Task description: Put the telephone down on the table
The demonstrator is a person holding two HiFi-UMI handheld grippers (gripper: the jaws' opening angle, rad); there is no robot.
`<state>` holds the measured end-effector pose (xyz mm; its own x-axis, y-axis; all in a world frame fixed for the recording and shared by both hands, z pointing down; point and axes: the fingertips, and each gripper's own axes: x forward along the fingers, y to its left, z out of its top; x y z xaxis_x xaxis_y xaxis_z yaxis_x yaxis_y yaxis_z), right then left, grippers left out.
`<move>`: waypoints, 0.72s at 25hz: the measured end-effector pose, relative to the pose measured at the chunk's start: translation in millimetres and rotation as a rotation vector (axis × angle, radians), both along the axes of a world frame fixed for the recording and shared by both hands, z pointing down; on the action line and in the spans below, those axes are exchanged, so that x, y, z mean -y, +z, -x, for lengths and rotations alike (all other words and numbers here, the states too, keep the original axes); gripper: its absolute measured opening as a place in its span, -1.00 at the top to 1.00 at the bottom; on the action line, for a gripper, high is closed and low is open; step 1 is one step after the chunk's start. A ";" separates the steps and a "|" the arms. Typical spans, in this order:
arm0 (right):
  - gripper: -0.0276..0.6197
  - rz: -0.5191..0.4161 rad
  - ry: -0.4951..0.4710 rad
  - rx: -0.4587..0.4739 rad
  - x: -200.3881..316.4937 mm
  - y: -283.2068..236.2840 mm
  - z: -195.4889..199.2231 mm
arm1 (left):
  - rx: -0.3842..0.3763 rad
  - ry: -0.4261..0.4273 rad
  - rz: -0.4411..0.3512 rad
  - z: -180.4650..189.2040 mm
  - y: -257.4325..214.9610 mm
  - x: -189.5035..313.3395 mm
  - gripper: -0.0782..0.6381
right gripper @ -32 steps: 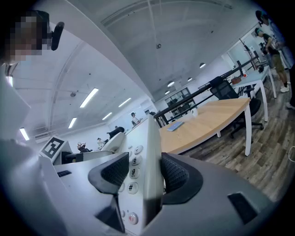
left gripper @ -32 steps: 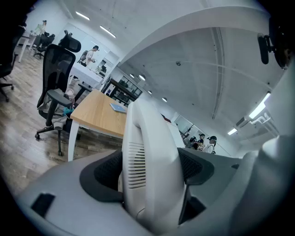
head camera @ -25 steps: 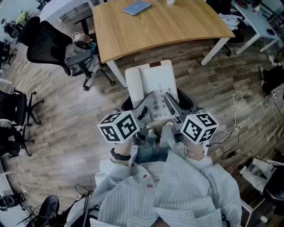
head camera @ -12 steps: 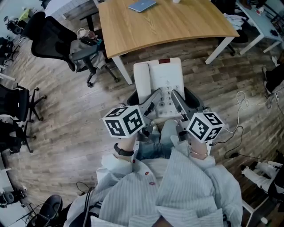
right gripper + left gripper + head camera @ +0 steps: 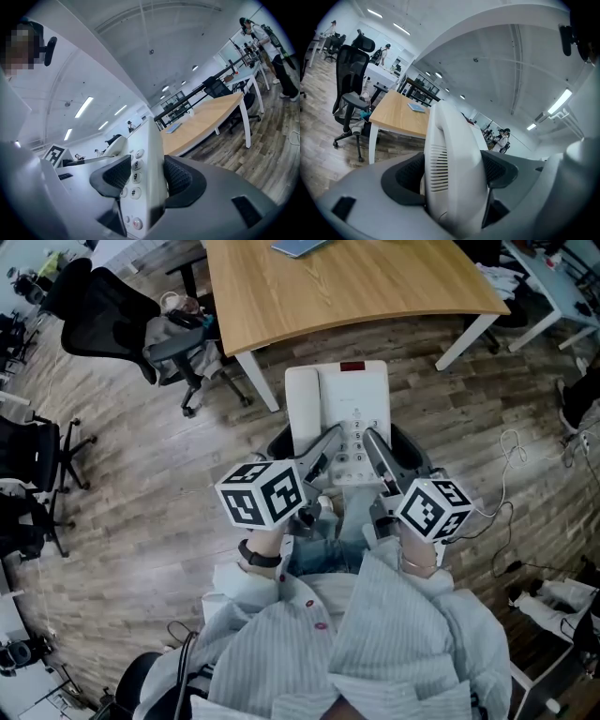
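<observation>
A white desk telephone (image 5: pixel 337 409) with a keypad hangs in the air over the wooden floor, just short of the near edge of a light wooden table (image 5: pixel 356 287). My left gripper (image 5: pixel 322 444) is shut on its left side, where the handset lies (image 5: pixel 452 159). My right gripper (image 5: pixel 377 444) is shut on its right side, by the number keys (image 5: pixel 136 178). In the left gripper view the dark pads (image 5: pixel 405 176) press on both sides of the handset. The same table (image 5: pixel 206 123) lies ahead in the right gripper view.
Black office chairs (image 5: pixel 108 320) stand at the table's left end. A blue notebook (image 5: pixel 300 247) lies on the table's far part. Cables (image 5: pixel 511 457) trail on the floor at the right. Another desk (image 5: pixel 553 282) stands far right. A person (image 5: pixel 274 47) stands at the far right.
Both grippers and the telephone have drifted a little right and toward the table's near edge. Both holds are unchanged.
</observation>
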<state>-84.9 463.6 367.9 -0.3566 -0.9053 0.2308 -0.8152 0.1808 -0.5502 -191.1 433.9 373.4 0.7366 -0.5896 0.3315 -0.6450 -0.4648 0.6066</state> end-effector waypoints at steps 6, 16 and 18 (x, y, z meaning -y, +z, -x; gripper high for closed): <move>0.19 0.020 -0.016 0.019 30.2 10.0 -14.9 | 0.007 -0.017 0.025 -14.0 10.2 27.9 -0.27; 0.19 0.072 -0.073 0.028 132.4 19.6 -69.4 | 0.025 -0.074 0.075 -67.4 19.1 123.8 -0.27; 0.19 0.066 -0.085 0.028 139.9 23.2 -72.5 | 0.024 -0.085 0.071 -70.1 22.4 130.4 -0.27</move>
